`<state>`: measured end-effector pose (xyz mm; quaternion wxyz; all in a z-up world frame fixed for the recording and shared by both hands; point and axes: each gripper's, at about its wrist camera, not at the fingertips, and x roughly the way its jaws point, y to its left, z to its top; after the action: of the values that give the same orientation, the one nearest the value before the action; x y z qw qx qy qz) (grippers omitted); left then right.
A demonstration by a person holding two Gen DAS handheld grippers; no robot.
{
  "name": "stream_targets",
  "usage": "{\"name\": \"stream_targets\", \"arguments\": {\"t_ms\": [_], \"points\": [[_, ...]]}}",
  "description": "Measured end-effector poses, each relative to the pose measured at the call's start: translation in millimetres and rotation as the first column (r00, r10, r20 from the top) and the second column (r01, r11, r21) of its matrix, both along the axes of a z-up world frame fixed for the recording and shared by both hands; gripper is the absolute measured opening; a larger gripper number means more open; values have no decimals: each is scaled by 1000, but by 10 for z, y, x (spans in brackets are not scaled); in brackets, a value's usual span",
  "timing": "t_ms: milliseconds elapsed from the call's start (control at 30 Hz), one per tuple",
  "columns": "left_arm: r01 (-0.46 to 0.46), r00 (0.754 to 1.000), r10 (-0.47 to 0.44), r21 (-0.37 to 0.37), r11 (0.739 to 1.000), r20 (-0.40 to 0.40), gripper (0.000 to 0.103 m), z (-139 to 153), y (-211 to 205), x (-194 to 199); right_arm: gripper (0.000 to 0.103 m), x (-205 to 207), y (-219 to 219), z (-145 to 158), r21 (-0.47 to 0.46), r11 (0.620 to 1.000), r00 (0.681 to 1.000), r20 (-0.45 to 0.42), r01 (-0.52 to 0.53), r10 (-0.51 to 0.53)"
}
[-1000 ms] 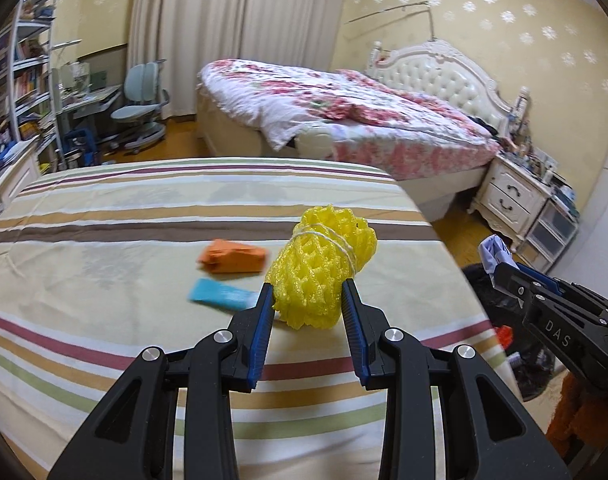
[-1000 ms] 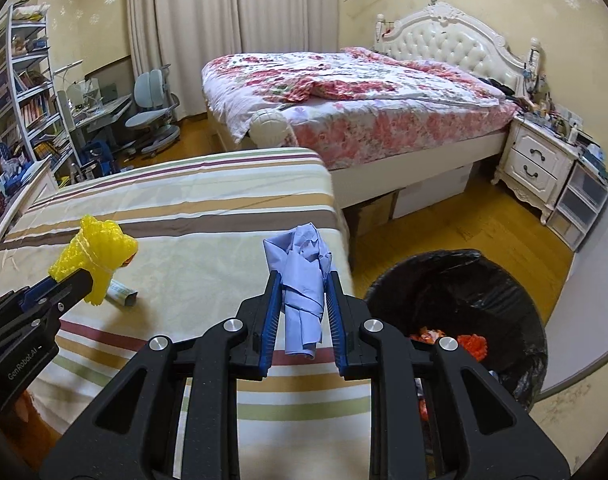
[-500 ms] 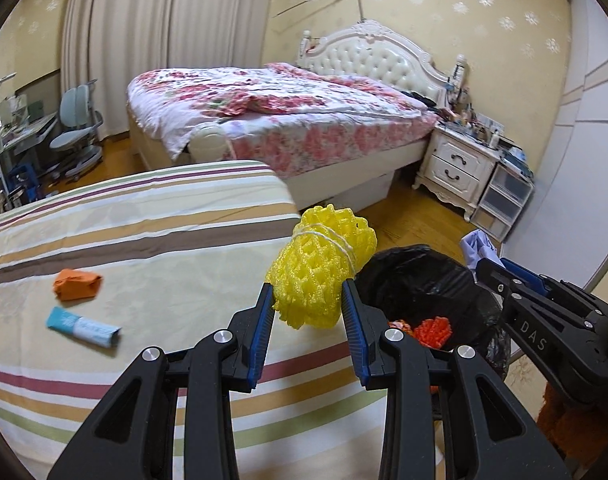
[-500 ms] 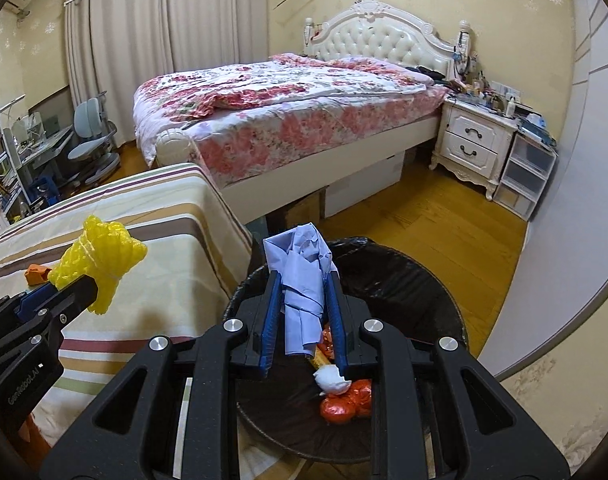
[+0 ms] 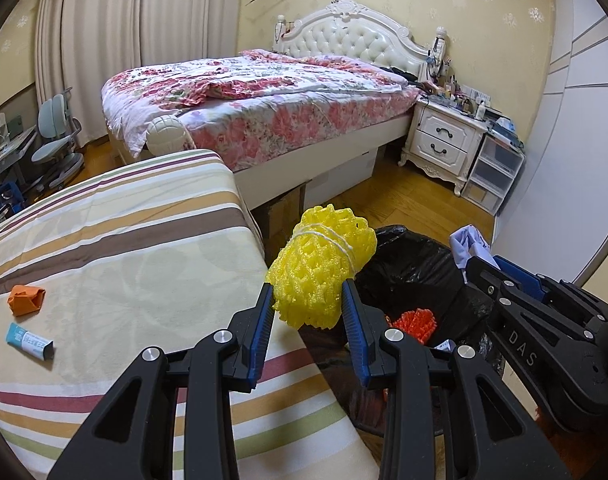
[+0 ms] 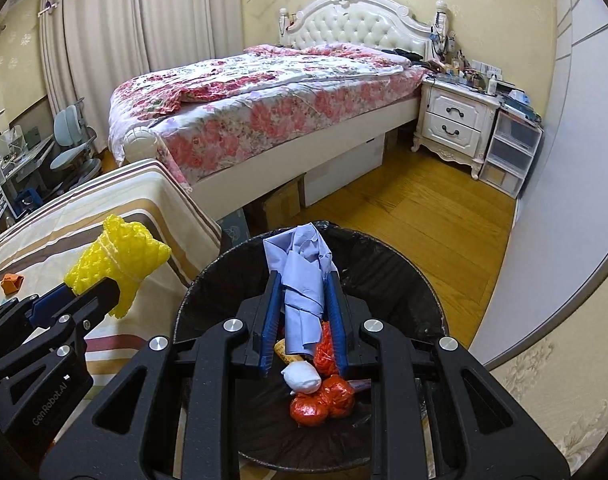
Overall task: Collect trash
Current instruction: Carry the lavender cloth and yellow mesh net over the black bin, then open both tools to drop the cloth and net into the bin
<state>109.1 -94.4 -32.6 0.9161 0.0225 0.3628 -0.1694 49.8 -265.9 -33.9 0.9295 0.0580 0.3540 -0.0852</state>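
My left gripper (image 5: 307, 295) is shut on a yellow foam net (image 5: 320, 268) and holds it over the striped table's right edge, next to the black trash bin (image 5: 416, 264). My right gripper (image 6: 302, 286) is shut on a crumpled light-blue cloth (image 6: 302, 276) and holds it directly above the trash bin (image 6: 400, 276), which holds orange and white trash. The foam net (image 6: 116, 256) and left gripper also show at the left of the right wrist view. An orange scrap (image 5: 26, 300) and a blue-white tube (image 5: 28, 341) lie on the table.
The striped table (image 5: 124, 264) is at left. A flowered bed (image 5: 264, 100) stands behind, with a white nightstand (image 5: 444, 140) and plastic drawers (image 5: 492, 172) at right. A white wall or door (image 6: 564, 160) is close on the right.
Both grippers have swung right, away from the table. The blue cloth is now fully over the bin, and the yellow net has come past the table edge toward the bin.
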Motion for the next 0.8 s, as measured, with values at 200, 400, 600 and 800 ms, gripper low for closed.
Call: {"name": "stream_targets", "arguments": {"t_ms": [200, 400, 600, 800], "points": [[12, 1000, -12, 17, 1000, -1, 35, -41, -125, 45, 22, 19, -67, -40, 6, 1000, 1000, -7, 13, -13], [16, 1000, -15, 28, 999, -21, 43, -78, -187, 74, 27, 34, -146, -90, 14, 999, 999, -12, 35, -35], [-10, 1000, 11, 28, 1000, -28, 59, -110, -133, 70, 37, 24, -176, -115, 10, 999, 999, -19, 51, -51], [-36, 999, 37, 38, 999, -17, 64, -92, -52, 47, 40, 14, -168, -123, 9, 999, 998, -22, 52, -52]]}}
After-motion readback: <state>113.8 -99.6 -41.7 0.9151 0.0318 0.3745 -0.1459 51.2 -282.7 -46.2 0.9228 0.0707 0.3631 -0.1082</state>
